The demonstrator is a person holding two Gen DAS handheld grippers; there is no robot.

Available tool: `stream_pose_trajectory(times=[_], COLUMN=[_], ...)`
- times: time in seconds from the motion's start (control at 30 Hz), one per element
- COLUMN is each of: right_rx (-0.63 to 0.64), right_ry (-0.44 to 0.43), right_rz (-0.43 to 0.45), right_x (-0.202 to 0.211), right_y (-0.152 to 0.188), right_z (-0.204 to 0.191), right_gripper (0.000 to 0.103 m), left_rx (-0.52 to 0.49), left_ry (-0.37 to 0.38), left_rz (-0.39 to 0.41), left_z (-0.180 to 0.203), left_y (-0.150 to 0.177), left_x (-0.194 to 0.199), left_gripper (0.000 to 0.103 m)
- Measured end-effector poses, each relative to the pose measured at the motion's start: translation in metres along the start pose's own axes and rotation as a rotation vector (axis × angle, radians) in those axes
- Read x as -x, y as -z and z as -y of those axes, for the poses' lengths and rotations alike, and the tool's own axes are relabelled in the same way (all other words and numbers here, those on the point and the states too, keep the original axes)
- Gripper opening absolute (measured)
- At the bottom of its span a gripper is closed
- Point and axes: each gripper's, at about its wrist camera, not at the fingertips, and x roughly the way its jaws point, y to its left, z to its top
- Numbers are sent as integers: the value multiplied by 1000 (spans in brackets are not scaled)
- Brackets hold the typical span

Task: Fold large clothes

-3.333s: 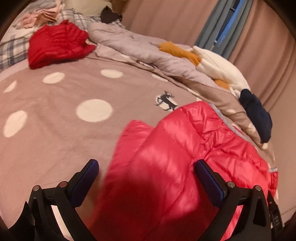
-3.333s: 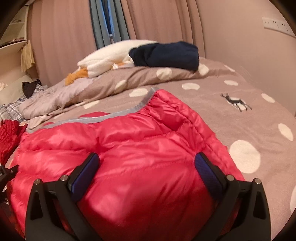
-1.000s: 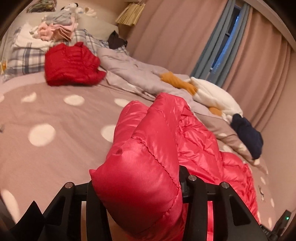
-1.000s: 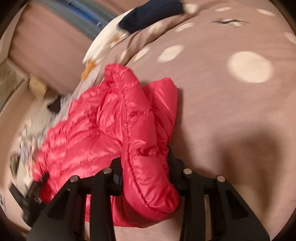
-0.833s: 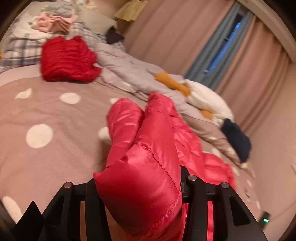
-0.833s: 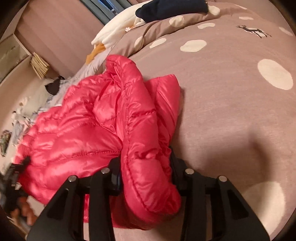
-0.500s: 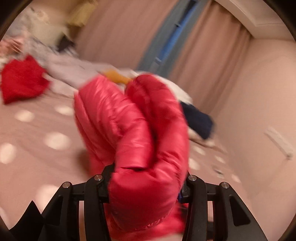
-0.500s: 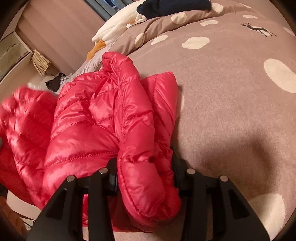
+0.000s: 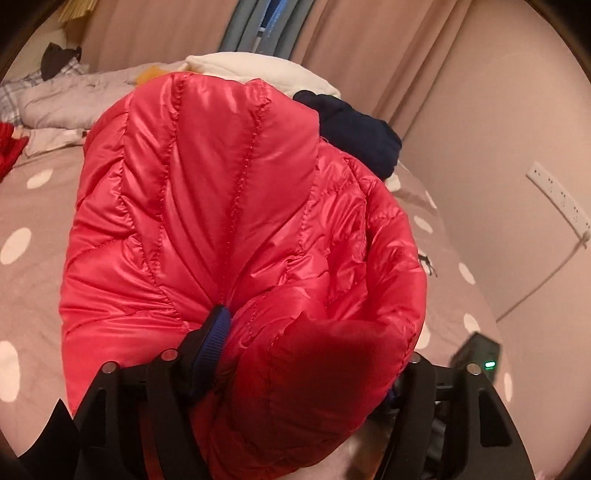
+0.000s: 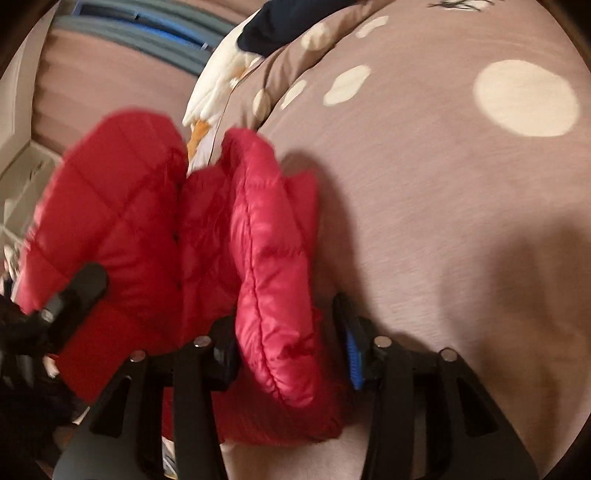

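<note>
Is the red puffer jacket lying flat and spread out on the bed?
No, the red puffer jacket is bunched and lifted, clamped in the left tool.

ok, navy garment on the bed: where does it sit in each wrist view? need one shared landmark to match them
Left wrist: the navy garment sits upper right of centre, partly hidden behind the red down jacket.
Right wrist: the navy garment is at the top edge, centre, above the jacket.
Shared landmark: the white garment lies right beside the navy one in both views.
</note>
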Motion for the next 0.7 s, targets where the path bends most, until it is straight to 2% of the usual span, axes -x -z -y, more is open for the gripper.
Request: stream_pose_trajectory(times=[0.1,0.13,0.2,0.27,0.37,0.47,0.7], right_rx=[-25,-37,-75,-69,-55,-31,-44], right_ry=[60,75,176,265,337,392,443], right_rz=[118,147,236,287,330,348,391], right_x=[26,33,54,68,80,87,111], right_y=[-8,-10,-16,-19,-20,-19,-18], right_z=[9,12,22,25,26,26,38], right_gripper=[67,68,71,72,73,75,76], left_rx=[-27,-40,-57,-88,-148,-189,-240], left_ry=[-36,-46,-88,-143,-204,-283,-407], left_rz=[-14,-19,-23,-28,-46,-38,-5], left_z=[9,14,23,35,51,63,79], left_y=[5,6,10,17,25,32,42], left_x=[-5,-9,-18,-32,-57,-74,-94], left_gripper=[80,82,85,86,94,96,99])
